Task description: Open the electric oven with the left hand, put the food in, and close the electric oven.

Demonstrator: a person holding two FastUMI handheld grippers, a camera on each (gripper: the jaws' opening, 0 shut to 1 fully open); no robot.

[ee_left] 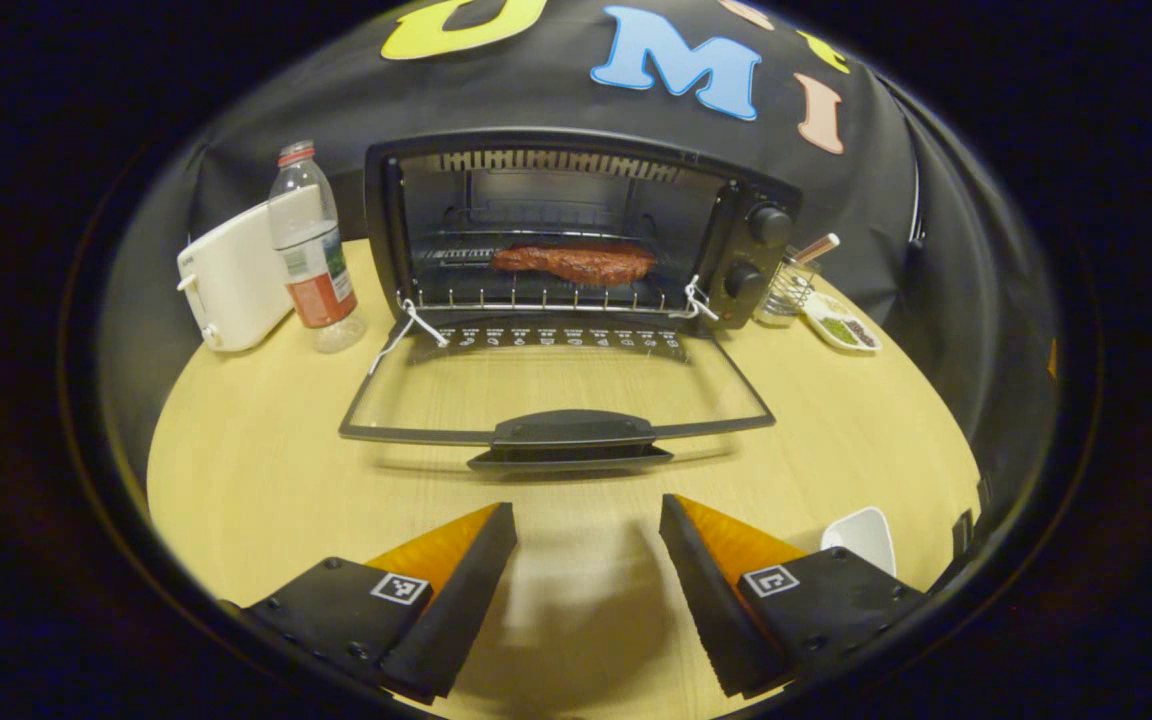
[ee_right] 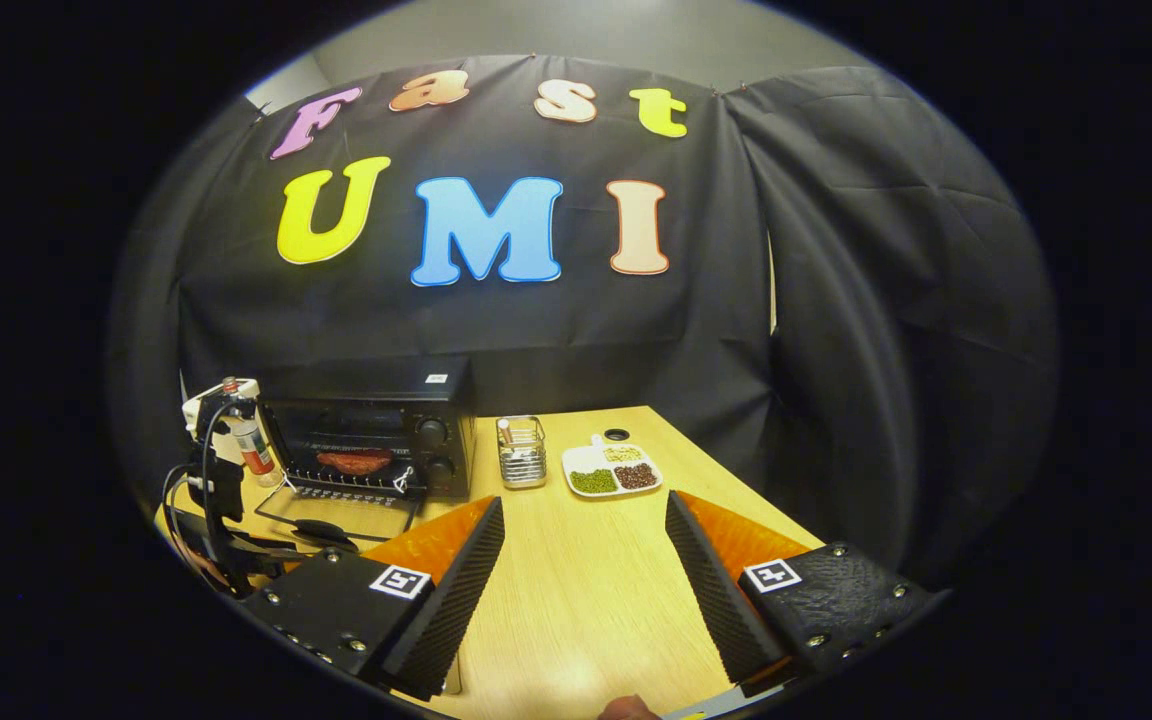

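Note:
The black electric oven (ee_left: 576,225) stands at the back of the table with its glass door (ee_left: 556,385) folded down flat. A brown piece of meat (ee_left: 574,262) lies on the wire rack inside. My left gripper (ee_left: 588,520) is open just in front of the door handle (ee_left: 572,430), holding nothing. In the right gripper view the oven (ee_right: 366,430) with the meat (ee_right: 354,461) sits far to the left. My right gripper (ee_right: 584,520) is open and empty over the table. The left gripper's body (ee_right: 221,500) with its cables hangs before the open door.
A white toaster (ee_left: 231,275) and a plastic bottle (ee_left: 314,250) stand left of the oven. A wire utensil holder (ee_right: 522,452) and a divided plate of beans (ee_right: 611,469) sit to its right. A white dish (ee_left: 861,535) lies by my left gripper's right finger.

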